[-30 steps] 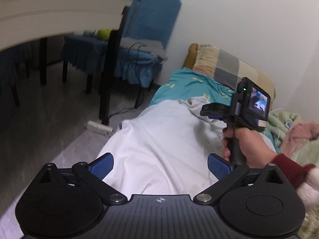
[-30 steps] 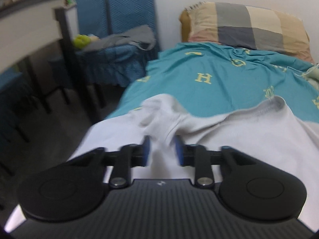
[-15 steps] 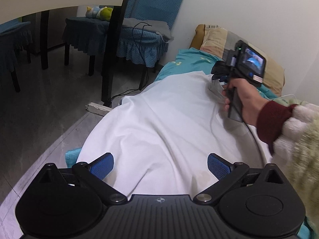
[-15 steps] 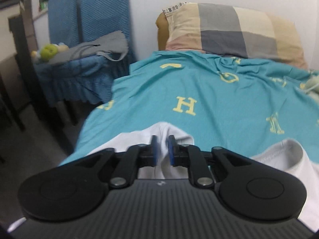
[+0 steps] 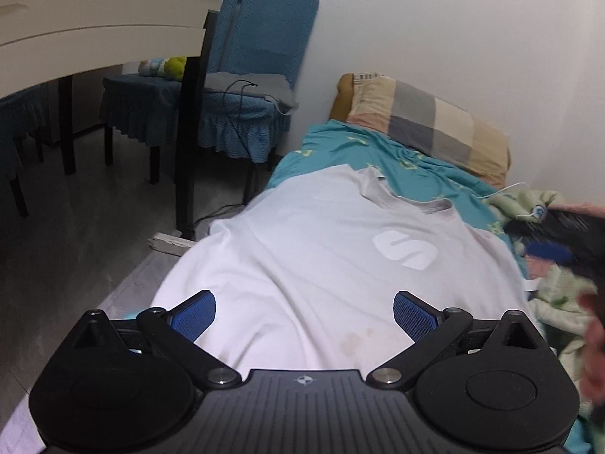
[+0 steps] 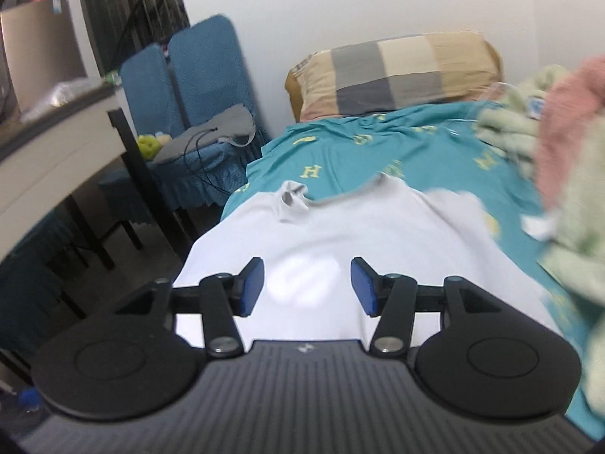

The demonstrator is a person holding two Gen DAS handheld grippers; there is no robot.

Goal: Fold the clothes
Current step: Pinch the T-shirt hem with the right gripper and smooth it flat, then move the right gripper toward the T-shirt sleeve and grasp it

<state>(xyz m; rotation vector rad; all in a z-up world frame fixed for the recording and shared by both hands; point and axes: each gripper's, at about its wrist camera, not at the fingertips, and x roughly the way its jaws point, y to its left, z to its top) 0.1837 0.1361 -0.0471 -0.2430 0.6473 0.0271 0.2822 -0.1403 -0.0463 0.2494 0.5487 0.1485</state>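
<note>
1. Left wrist view, far left: a white-topped table [image 5: 94,26] on dark legs is standing over a grey floor [image 5: 75,249]; a white power strip [image 5: 168,244] is lying on the floor by one leg.
2. Behind the table, a blue-covered chair [image 5: 242,75] is standing against the white wall [image 5: 435,30], carrying grey cloth, a black cable and a yellow-green soft toy [image 5: 172,68].
3. Centre: the white T-shirt [image 5: 321,249] is lying spread flat on the teal bedsheet [image 5: 423,174], collar toward the checked pillow [image 5: 427,125], a pale "S" mark facing up and one shoulder edge turned over near the collar.
4. Foreground: the left gripper [image 5: 304,314] is hovering over the shirt's lower part with its blue pads [image 5: 193,314] spread wide, holding nothing.
5. Far right: a green blanket [image 5: 556,295] is lying bunched beside the shirt; the right gripper is appearing there only as a dark blur.
6. Right wrist view: the right gripper [image 6: 307,287] is hanging above the shirt [image 6: 321,234] with its fingers apart and nothing between them.
7. The shirt is covering the near part of the sheet [image 6: 397,151]; the pillow [image 6: 397,72] is resting against the wall, and green and pink bedding [image 6: 559,121] is piling up at right, blurred.
</note>
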